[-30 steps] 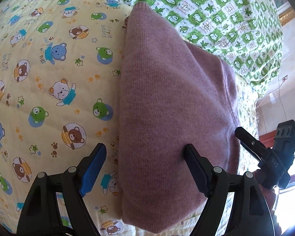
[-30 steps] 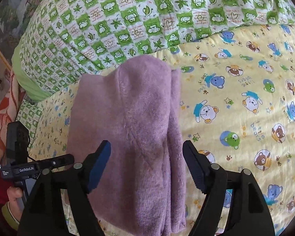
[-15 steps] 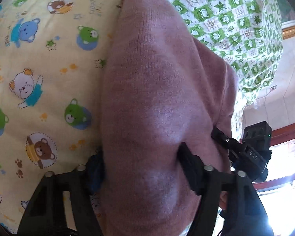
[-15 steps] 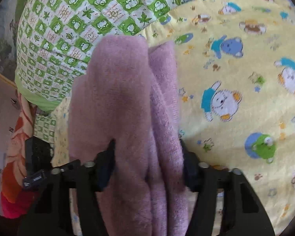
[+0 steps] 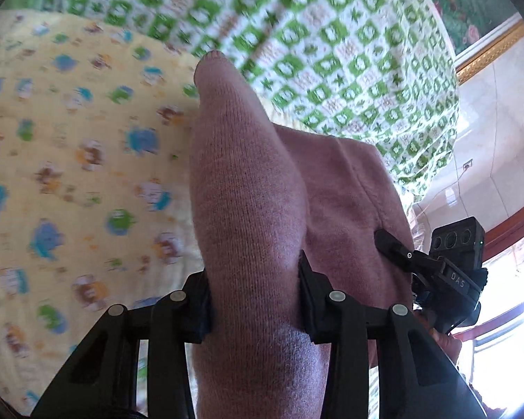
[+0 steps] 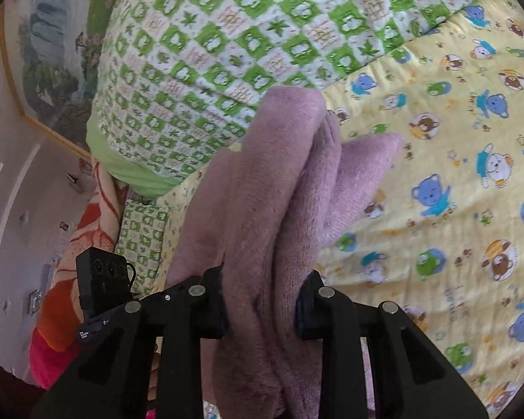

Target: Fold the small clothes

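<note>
Left gripper (image 5: 255, 300): its two black jaws have just been closing, and now they squeeze a thick bunch of the pink sweater (image 5: 248, 202) between them. The cloth bulges out above and below the jaws.
Right gripper (image 6: 262, 300): its jaws have also just been closing. They pinch folded layers of the same pink sweater (image 6: 262, 209), and the cloth fills the gap from side to side.
Pink sweater: it is a soft knit in a dusty pink colour. It sits over the yellow bear sheet, held at two spots by the two grippers. In the left view it sticks up in a long hump with a rounded tip. In the right view it stands in several folds, and one corner pokes out to the right over the sheet.
Yellow bear sheet (image 6: 454, 192): it covers the bed and has little bears and frogs in blue, green and brown. In the left view it looks blurry (image 5: 70, 174).
Green checked quilt (image 6: 227, 52): it lies in a big heap just behind the sweater, with green and white squares. The left view shows it too (image 5: 332, 52).
Other gripper seen from the left: a black box with small round lenses (image 5: 457, 241) sits to the right, next to the sweater.
Person: a red and orange sleeve (image 6: 52, 324) shows at the lower left of the right view.
Wall picture (image 6: 52, 52): a painting in a gold frame hangs behind the bed.
</note>
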Demonstrator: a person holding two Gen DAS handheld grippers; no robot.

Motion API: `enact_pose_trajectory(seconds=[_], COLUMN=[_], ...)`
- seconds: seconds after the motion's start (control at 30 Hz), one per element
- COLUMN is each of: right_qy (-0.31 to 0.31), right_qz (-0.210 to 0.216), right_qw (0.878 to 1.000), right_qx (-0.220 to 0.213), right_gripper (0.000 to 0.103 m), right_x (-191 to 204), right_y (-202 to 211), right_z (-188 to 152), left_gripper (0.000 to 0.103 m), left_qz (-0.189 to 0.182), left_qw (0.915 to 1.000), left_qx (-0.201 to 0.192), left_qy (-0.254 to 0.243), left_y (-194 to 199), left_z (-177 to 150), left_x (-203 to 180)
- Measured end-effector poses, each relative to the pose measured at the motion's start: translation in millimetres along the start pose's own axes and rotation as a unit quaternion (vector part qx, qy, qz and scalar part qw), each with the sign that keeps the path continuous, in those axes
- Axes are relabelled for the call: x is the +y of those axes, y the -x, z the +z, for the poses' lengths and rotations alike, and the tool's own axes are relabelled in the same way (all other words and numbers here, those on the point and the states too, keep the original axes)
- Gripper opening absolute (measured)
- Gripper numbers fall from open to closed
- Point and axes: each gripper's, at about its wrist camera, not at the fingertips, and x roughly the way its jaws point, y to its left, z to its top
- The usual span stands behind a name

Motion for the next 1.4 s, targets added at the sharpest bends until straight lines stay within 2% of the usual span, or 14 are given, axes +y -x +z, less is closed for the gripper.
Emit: enact_pose_trajectory(seconds=[0.13,0.3,0.47,0.57,0.8,0.97,1.13,1.4], right_qy=[0.016,0.016,0.008,-0.004,-0.011,-0.008,0.013,0.036], right_qz=[0.036,0.061,0.049,0.024,0.007,-0.012,-0.042,-0.064], right_qw=[0.999,0.996,0.991,0.990,0.990,0.991,0.992,0.993], right_qx=[0.019,0.065,0.124,0.139,0.139,0.136,0.118,0.098], right_gripper=[0.028,0.028,0.028,0.028,0.030,0.044,0.051,0.051], right_x=[32,54,52,37,17,25,35,45], right_y=[-27,-71,-115,-129,-133,-128,-97,-39], right_z=[-23,-55,-87,-98,-97,-95,-99,-125], left_gripper=[0.040,0.039,0.040,0.043,0.055,0.066,0.071,0.074], left_qz=[0.034,0.060,0.072,0.053,0.069,0.068,0.065,0.063], left_qw=[0.9993,0.9976,0.9945,0.9936,0.9928,0.9914,0.9909,0.9914], left_qx=[-0.015,-0.016,0.012,0.003,0.012,0.025,0.027,0.037], left_qy=[-0.003,0.030,0.075,0.100,0.097,0.109,0.115,0.108], left_y=[47,93,89,87,74,79,96,119], left_z=[-15,-47,-81,-90,-88,-89,-100,-126], left_x=[23,79,134,151,146,144,145,142])
